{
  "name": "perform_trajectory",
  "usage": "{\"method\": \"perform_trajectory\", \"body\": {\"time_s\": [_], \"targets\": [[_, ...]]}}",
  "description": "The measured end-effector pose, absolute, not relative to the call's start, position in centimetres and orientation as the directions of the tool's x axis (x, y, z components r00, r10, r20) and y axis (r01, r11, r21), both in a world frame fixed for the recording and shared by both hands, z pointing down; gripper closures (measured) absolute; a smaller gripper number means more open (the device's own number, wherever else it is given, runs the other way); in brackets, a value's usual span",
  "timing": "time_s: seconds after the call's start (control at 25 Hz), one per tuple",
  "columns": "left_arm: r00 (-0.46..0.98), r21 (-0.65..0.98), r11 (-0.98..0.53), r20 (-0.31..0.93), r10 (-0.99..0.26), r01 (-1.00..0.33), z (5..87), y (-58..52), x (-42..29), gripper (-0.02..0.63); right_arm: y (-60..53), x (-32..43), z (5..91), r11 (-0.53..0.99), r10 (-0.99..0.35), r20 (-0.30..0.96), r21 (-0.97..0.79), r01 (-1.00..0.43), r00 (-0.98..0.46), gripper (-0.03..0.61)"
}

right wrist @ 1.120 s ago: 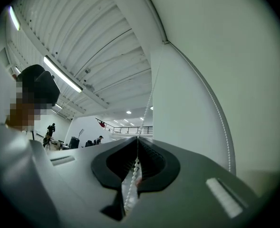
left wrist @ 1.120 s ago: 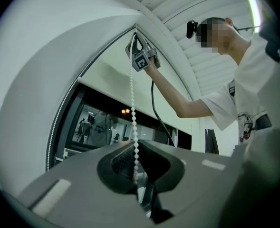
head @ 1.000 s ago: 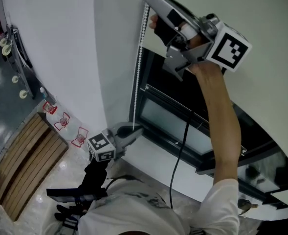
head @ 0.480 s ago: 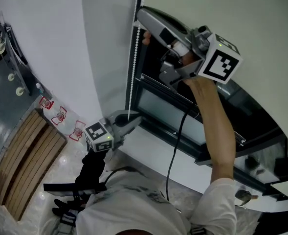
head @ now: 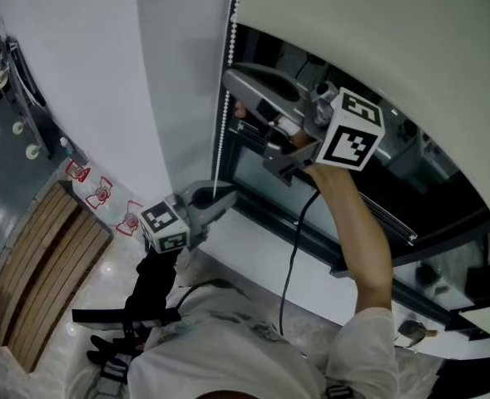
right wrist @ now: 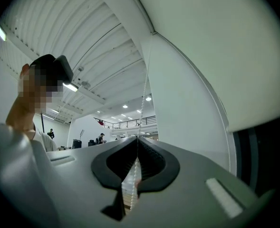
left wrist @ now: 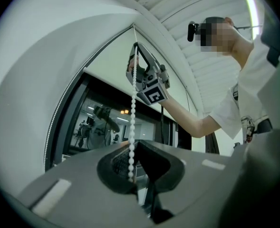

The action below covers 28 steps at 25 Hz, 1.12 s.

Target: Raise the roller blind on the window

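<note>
L gripper: sitting low by the sill; jaws are pinching the bead chain at its lower end.
Bead chain: hanging along the window's left edge, running straight up betw. both grippers.
R gripper: working higher up; jaws are clamping shut on the same bead chain.
Blind: cream fabric, covering only the window's top; dark glass is showing below.
Handling: bead chain is prob. light, limp, a bit slippery; likely gripping best betw. beads, pulling straight down. Fabric isn't needing a grip.
</note>
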<state>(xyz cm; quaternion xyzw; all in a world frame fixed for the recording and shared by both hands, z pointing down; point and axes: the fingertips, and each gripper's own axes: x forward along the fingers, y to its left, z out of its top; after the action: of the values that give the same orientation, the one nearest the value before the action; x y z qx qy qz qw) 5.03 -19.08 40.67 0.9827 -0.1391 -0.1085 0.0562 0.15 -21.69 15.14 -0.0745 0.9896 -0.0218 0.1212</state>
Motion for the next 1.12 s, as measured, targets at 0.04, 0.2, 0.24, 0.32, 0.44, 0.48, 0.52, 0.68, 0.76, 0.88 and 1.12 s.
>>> {"method": "perform_trajectory", "body": {"time_s": [0.04,0.2,0.24,0.32,0.44,0.48,0.52,0.68,0.76,0.88,1.12], "targets": [[0.937,0.139,-0.955,-0.198,-0.287,-0.263,40.7,-19.0,4.9,0.615,-21.5,0.0,16.0,0.988,-0.154,-0.229,-0.068,-0.142,-0.961,0.569],[0.935,0.143,-0.953,-0.202,-0.292,-0.267,40.6,-19.1,4.8,0.615,-21.1,-0.4,18.8,0.987,-0.152,-0.189,-0.084,-0.138,-0.970,0.569],[0.935,0.146,-0.952,-0.201,-0.293,-0.268,40.4,-19.3,4.9,0.615,-21.2,-0.4,19.4,0.986,-0.151,-0.178,-0.092,-0.136,-0.972,0.570],[0.935,0.149,-0.952,-0.199,-0.292,-0.266,40.1,-19.4,5.1,0.615,-21.2,-0.4,21.1,0.984,-0.153,-0.154,-0.116,-0.136,-0.976,0.569],[0.936,0.148,-0.952,-0.194,-0.293,-0.267,40.3,-19.2,5.0,0.615,-20.8,-0.6,24.5,0.979,-0.159,-0.104,-0.144,-0.143,-0.982,0.569],[0.936,0.148,-0.952,-0.194,-0.294,-0.268,40.4,-19.1,5.0,0.615,-20.7,-0.7,25.7,0.977,-0.158,-0.090,-0.156,-0.142,-0.983,0.569],[0.936,0.149,-0.952,-0.194,-0.294,-0.268,40.5,-19.1,4.9,0.615,-20.6,-0.7,26.7,0.975,-0.156,-0.080,-0.170,-0.140,-0.985,0.569],[0.937,0.150,-0.952,-0.191,-0.294,-0.268,40.7,-19.2,4.9,0.615,-20.3,-0.7,29.0,0.972,-0.155,-0.050,-0.185,-0.143,-0.987,0.569],[0.936,0.146,-0.952,-0.190,-0.295,-0.270,40.7,-19.4,4.8,0.615,-20.1,-0.9,30.0,0.971,-0.151,-0.029,-0.192,-0.142,-0.988,0.569],[0.937,0.148,-0.952,-0.192,-0.293,-0.267,40.8,-19.3,4.9,0.615,-19.8,-0.8,31.2,0.964,-0.139,-0.046,-0.235,-0.125,-0.989,0.569],[0.935,0.159,-0.952,-0.203,-0.290,-0.261,40.7,-19.2,4.8,0.615,-20.3,-0.2,29.3,0.976,-0.167,-0.077,-0.152,-0.154,-0.983,0.448]]}}
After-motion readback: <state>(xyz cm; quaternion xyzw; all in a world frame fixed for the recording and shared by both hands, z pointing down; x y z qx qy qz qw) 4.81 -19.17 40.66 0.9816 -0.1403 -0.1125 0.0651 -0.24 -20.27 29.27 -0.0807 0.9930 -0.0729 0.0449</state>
